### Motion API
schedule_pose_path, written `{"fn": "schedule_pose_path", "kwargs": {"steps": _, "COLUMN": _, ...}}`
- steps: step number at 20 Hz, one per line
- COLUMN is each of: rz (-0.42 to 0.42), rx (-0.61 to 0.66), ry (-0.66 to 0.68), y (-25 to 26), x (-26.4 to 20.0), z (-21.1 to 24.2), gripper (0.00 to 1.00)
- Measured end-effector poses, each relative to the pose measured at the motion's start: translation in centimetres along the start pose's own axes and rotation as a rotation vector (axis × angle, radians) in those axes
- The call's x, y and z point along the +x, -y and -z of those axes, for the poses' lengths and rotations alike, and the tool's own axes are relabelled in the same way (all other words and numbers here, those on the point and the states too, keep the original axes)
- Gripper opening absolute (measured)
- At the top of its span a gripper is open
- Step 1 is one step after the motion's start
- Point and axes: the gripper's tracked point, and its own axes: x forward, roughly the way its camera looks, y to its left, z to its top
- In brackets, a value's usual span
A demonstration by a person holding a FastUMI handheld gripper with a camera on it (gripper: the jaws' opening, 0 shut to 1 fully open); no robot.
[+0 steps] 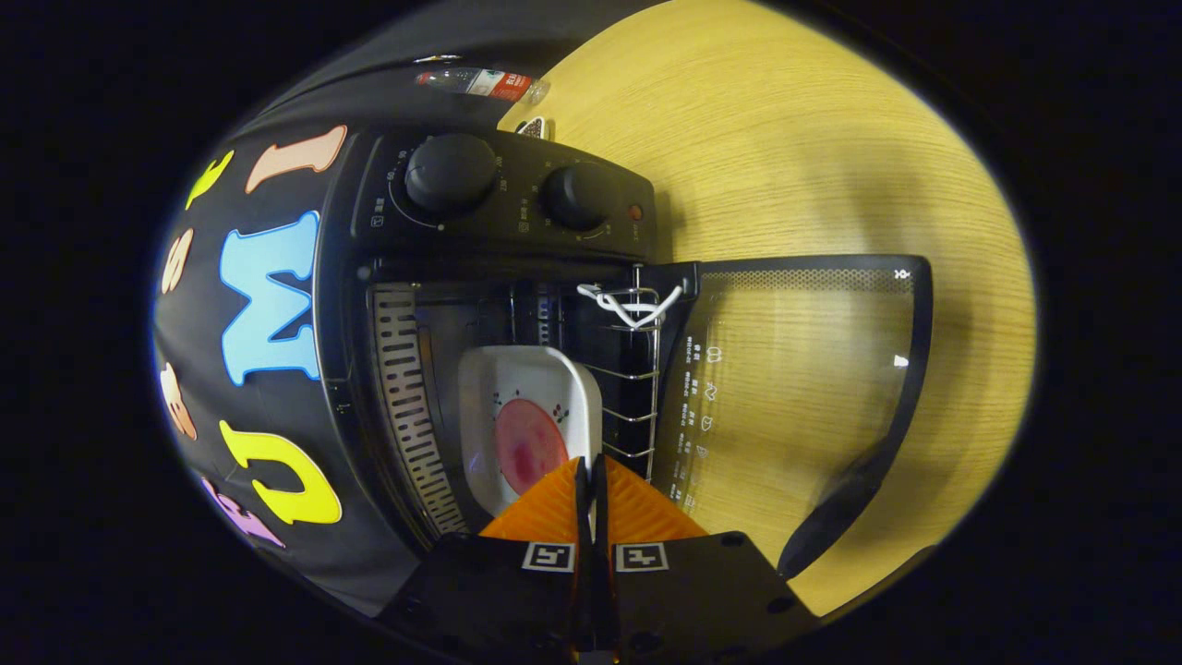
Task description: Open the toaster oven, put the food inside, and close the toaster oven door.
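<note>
The black toaster oven (503, 242) stands open, its glass door (803, 369) folded flat down over the wooden table. Inside the cavity a white rectangular plate (526, 379) rests by the wire rack (637, 388), and on it lies a round pink slice of food (528, 445). My gripper (591, 462) reaches into the oven mouth with its fingers pressed together on the plate's near rim. That rim is hidden behind the fingers. The view is rolled, so the oven's two knobs (451, 172) appear beyond the cavity.
The door's dark handle (845, 494) juts out beside my fingers. A plastic bottle (480, 83) lies behind the oven. The wooden table (785, 139) stretches past the door. A white hook (628, 305) hangs at the rack's far end.
</note>
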Motion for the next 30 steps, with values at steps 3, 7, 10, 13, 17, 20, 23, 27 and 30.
{"fn": "schedule_pose_path", "kwargs": {"steps": 3, "rz": -0.034, "rx": 0.005, "ry": 0.006, "y": -0.7, "x": 0.1, "z": 0.2, "gripper": 0.09}}
{"fn": "schedule_pose_path", "kwargs": {"steps": 7, "rz": -0.102, "rx": -0.012, "ry": -0.014, "y": -2.1, "x": -1.0, "z": 0.8, "gripper": 0.56}}
{"fn": "schedule_pose_path", "kwargs": {"steps": 10, "rz": -0.083, "rx": -0.084, "ry": -0.051, "y": -1.3, "x": -2.4, "z": 1.4, "gripper": 0.98}}
{"fn": "schedule_pose_path", "kwargs": {"steps": 13, "rz": -0.077, "rx": -0.178, "ry": -0.085, "y": -0.5, "x": -4.5, "z": 1.8, "gripper": 0.98}}
{"fn": "schedule_pose_path", "kwargs": {"steps": 17, "rz": -0.111, "rx": -0.328, "ry": -0.132, "y": -0.1, "x": -7.5, "z": 2.8, "gripper": 0.98}}
{"fn": "schedule_pose_path", "kwargs": {"steps": 20, "rz": -0.11, "rx": -0.467, "ry": -0.152, "y": 1.4, "x": -9.3, "z": 3.0, "gripper": 0.98}}
{"fn": "schedule_pose_path", "kwargs": {"steps": 23, "rz": -0.103, "rx": -0.566, "ry": -0.18, "y": 3.2, "x": -10.7, "z": 3.6, "gripper": 0.98}}
{"fn": "schedule_pose_path", "kwargs": {"steps": 27, "rz": -0.075, "rx": -0.744, "ry": -0.184, "y": 5.6, "x": -11.9, "z": 3.8, "gripper": 0.98}}
{"fn": "schedule_pose_path", "kwargs": {"steps": 30, "rz": -0.04, "rx": -0.89, "ry": -0.198, "y": 7.4, "x": -12.2, "z": 4.0, "gripper": 0.98}}
